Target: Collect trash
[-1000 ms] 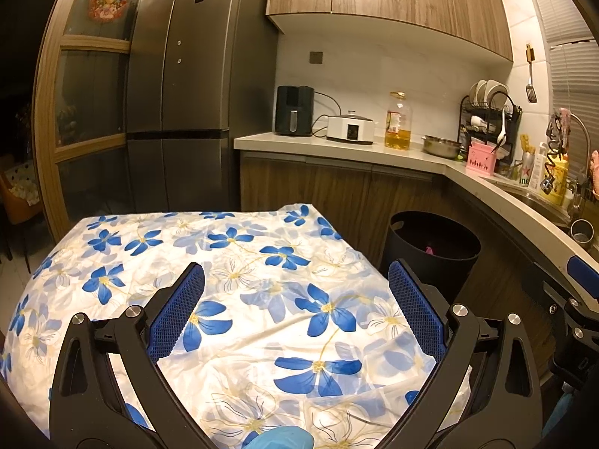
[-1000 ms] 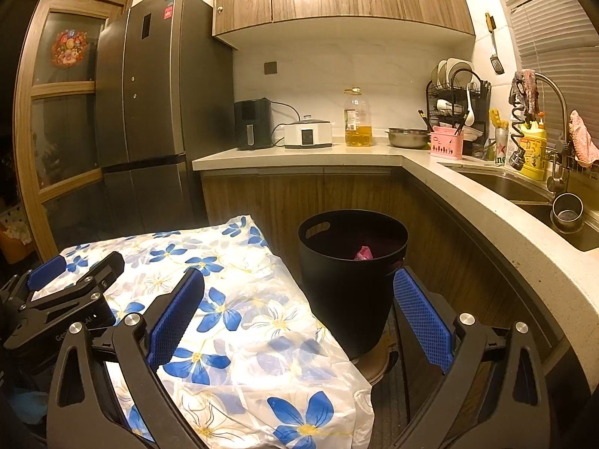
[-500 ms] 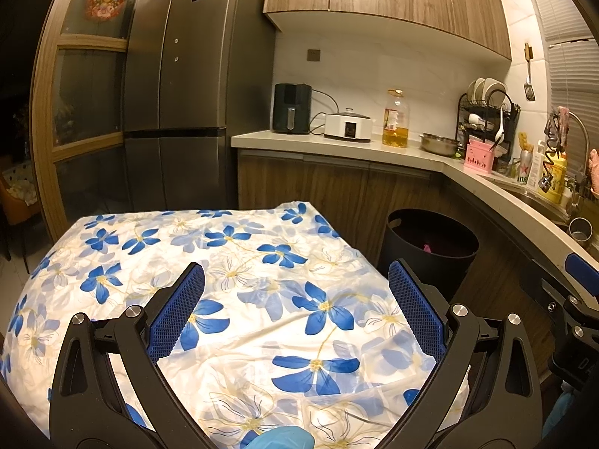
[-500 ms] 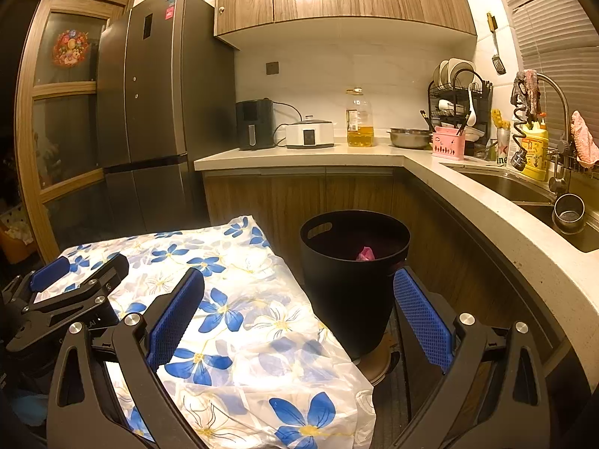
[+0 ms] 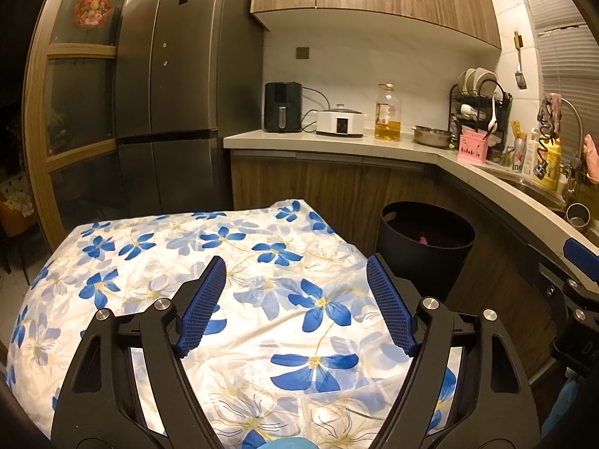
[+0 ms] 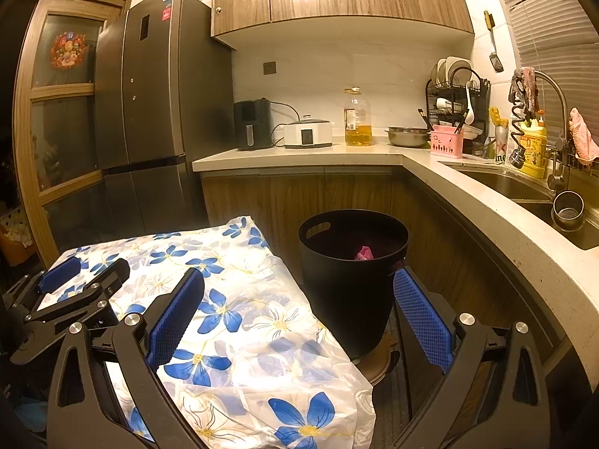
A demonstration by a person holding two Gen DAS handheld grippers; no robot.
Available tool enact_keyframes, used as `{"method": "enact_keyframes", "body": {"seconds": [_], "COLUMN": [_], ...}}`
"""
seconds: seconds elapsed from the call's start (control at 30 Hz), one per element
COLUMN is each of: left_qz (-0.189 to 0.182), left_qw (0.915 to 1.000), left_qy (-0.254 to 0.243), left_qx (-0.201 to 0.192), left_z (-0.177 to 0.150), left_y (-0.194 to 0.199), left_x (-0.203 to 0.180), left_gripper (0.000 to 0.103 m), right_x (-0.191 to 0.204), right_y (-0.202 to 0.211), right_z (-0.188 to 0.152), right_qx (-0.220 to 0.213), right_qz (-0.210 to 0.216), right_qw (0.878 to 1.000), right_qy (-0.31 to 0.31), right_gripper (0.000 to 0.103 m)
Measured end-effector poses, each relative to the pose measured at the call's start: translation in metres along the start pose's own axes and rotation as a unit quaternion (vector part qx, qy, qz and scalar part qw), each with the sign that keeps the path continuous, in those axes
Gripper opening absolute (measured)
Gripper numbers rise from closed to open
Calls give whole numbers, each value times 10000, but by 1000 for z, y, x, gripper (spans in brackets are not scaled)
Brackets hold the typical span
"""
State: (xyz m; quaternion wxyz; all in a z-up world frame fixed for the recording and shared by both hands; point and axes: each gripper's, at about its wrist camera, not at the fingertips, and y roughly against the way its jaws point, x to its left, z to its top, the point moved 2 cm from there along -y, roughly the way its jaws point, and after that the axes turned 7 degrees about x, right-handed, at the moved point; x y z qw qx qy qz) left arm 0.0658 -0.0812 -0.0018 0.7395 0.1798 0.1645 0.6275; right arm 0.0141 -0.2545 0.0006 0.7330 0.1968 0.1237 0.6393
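Left gripper (image 5: 295, 307) over flowered tablecloth (image 5: 262, 280) on desk, jaws closing, nothing between. Right gripper (image 6: 299, 321) jaws apart, empty. Black trash bin (image 6: 348, 280) right of desk, pink scrap (image 6: 364, 253) inside.

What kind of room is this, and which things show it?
A home kitchen, most likely. A tall fridge stands beside a counter with a sink and a dish rack. A black bin stands on the floor beside a table under a flowered cloth.
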Motion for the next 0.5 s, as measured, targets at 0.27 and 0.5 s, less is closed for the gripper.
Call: {"method": "enact_keyframes", "body": {"seconds": [0.27,0.5], "left_qz": [106,223], "left_qw": [9999,9997], "left_qy": [39,109], "left_qx": [-7,-36], "left_z": [0,1], "left_y": [0,2], "left_x": [3,8], "left_gripper": [84,87], "right_x": [-3,-6], "right_y": [1,1], "right_z": [-1,-1], "right_qx": [-15,-24], "right_qz": [4,3], "right_qw": [10000,10000], "right_qy": [-37,-77], "right_gripper": [97,97]}}
